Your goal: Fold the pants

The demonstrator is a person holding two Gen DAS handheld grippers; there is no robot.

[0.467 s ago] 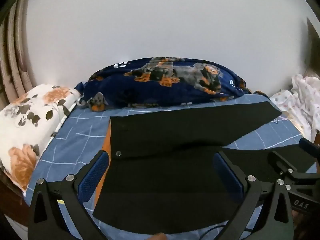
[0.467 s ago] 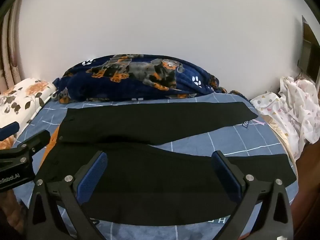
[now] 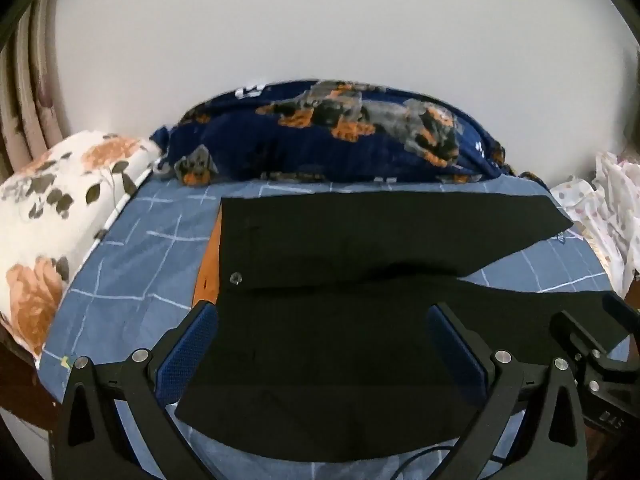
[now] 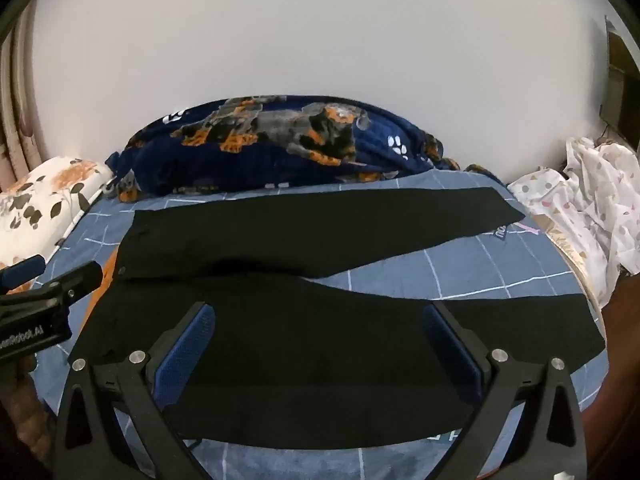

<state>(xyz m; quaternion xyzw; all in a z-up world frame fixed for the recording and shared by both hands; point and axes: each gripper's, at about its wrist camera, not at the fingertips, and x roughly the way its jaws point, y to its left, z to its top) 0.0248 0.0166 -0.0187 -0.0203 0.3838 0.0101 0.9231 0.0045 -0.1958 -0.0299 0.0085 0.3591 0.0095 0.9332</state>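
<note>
Both the left gripper (image 3: 322, 344) and right gripper (image 4: 318, 344) hover wide open and empty over black pants (image 4: 320, 344) spread flat on the bed (image 4: 460, 276), so pinching only the top layer probably drags it crooked.

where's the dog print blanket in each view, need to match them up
Left wrist view: the dog print blanket lies across the upper middle, against the wall, just right of the floral pillow.
Right wrist view: the blanket lies upper middle, shifted left of centre, with the pillow at the far left edge.
Shared landmark: the black pants spread on the bed in front of it.
</note>
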